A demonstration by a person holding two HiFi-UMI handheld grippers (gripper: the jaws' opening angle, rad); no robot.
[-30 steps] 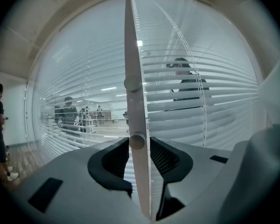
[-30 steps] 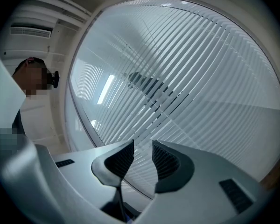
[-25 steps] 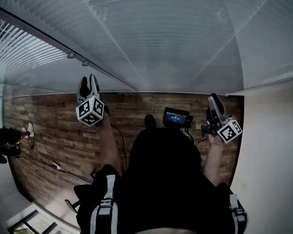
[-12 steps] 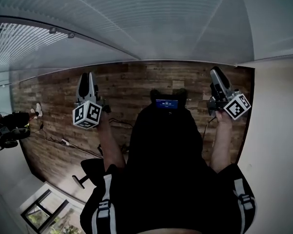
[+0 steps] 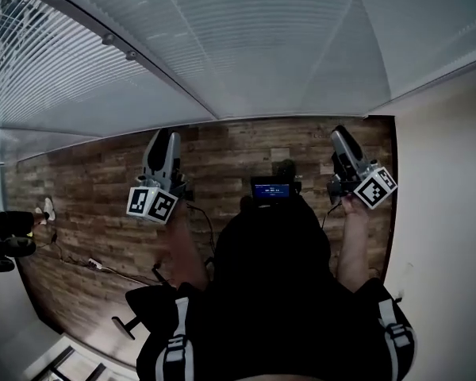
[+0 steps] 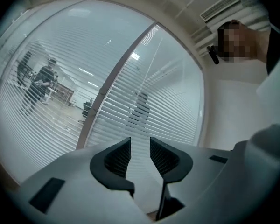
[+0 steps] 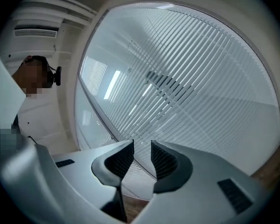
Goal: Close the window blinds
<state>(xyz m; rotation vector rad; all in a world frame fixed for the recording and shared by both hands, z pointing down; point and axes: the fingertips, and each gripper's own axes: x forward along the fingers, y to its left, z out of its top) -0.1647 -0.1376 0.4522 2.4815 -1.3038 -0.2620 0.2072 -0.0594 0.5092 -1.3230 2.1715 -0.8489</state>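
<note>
Jaws of left gripper [image 5: 165, 139] and right gripper [image 5: 339, 136] sit part-open, empty, facing white slatted window blinds [image 5: 246, 46], likely to reach them

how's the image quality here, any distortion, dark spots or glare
Head view: strong fisheye bends the window blinds into arcs; the person's black top is nearly featureless dark. Left gripper view: black round vignette, bright light shows through the blinds' gaps. Right gripper view: same vignette, the blinds' lines curve toward the edges.
</note>
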